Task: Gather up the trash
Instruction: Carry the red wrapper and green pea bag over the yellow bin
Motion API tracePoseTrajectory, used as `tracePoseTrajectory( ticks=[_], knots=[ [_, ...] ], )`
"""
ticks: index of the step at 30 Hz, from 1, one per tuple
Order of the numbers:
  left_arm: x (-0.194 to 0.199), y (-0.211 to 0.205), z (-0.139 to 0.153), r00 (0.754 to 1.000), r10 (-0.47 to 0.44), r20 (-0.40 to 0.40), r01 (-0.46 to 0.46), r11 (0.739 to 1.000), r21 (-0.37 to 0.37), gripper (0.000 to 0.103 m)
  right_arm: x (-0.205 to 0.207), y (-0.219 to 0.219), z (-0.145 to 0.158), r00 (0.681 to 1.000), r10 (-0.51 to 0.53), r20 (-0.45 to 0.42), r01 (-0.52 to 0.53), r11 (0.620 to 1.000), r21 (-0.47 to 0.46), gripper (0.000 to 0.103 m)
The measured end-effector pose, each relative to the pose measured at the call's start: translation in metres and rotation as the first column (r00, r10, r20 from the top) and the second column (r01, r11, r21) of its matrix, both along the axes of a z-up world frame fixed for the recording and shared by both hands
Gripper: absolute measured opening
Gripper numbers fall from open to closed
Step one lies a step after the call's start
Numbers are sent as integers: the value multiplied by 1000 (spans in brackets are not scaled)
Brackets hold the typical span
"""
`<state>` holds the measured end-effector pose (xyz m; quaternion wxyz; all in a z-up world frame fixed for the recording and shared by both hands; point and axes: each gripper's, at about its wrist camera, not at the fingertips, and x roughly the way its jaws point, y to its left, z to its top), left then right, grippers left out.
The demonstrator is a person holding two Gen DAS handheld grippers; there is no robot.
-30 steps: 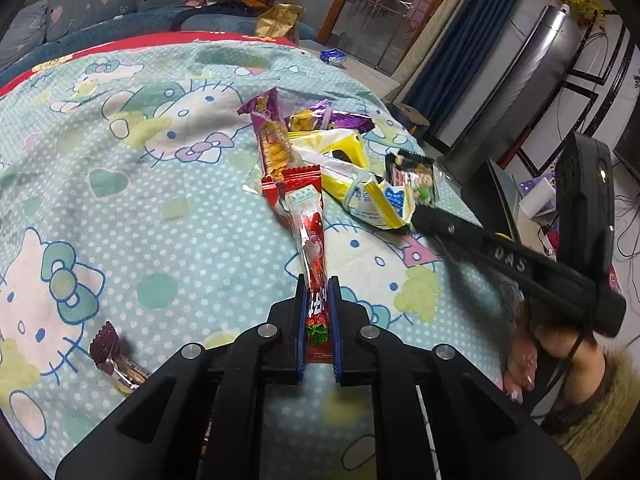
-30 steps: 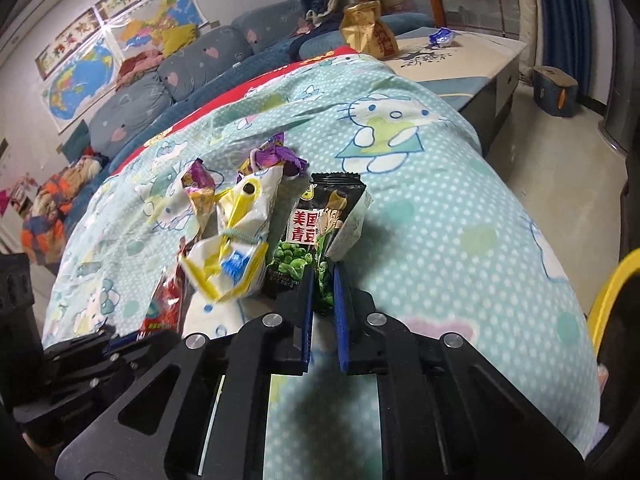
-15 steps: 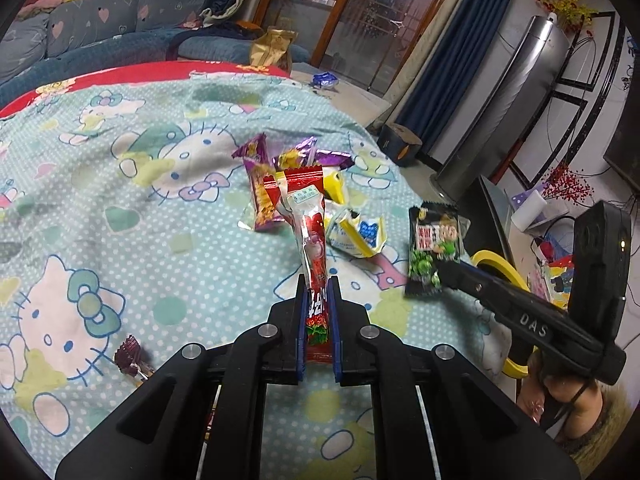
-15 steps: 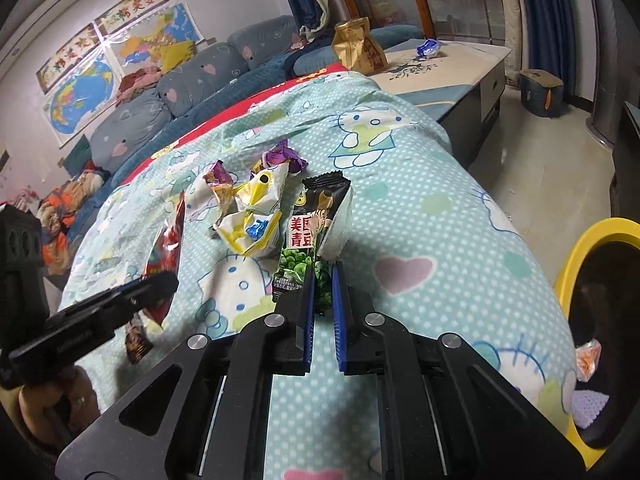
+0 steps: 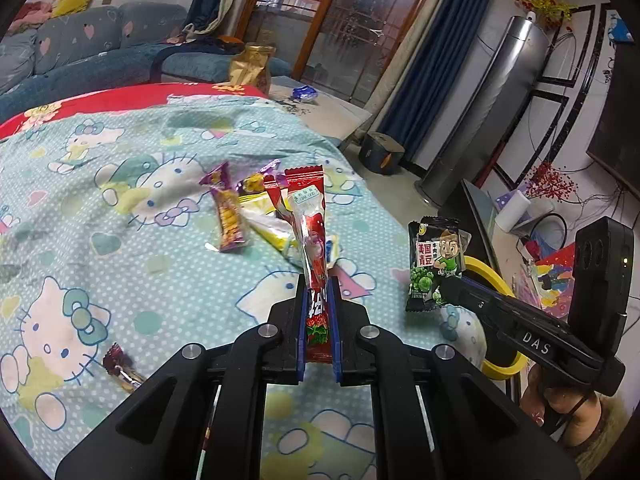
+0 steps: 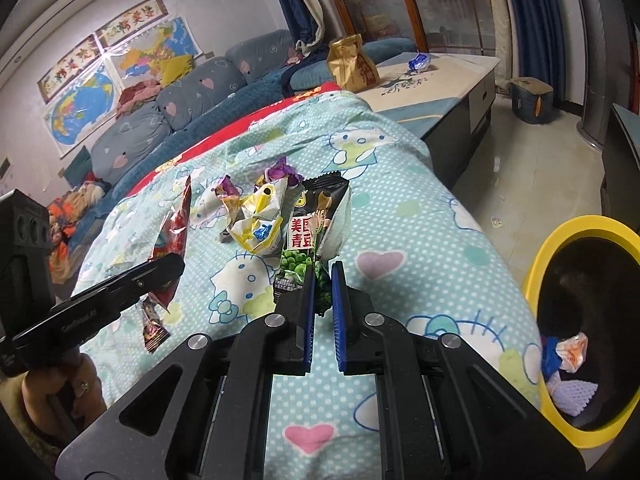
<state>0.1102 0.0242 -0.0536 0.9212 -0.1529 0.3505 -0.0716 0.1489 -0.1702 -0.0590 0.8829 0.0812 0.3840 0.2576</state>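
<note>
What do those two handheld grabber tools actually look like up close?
Both are matte black plastic. The left gripper and right gripper each have two angular arms with silver round bolts, ending in fingers lined with blue ribbed pads. Seen from the side, each is a long black bar with small white lettering and a boxy black camera block behind. No cables show. Bare hands hold them.

The right gripper (image 6: 322, 280) lifts the green pea packet (image 6: 310, 240) off the blanket (image 6: 420, 220) toward the yellow bin (image 6: 538, 264). The left gripper (image 5: 319, 300) raises the red wrapper (image 5: 310, 216) higher too.
</note>
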Motion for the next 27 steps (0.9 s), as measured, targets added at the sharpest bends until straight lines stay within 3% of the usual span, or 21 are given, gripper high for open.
tracePoseTrajectory(
  ticks=[27],
  knots=[
    [7,-74,28,982,-180,64,177,983,54,9,-28,-67,31,985,-136,103,138,990,-18,5]
  ],
)
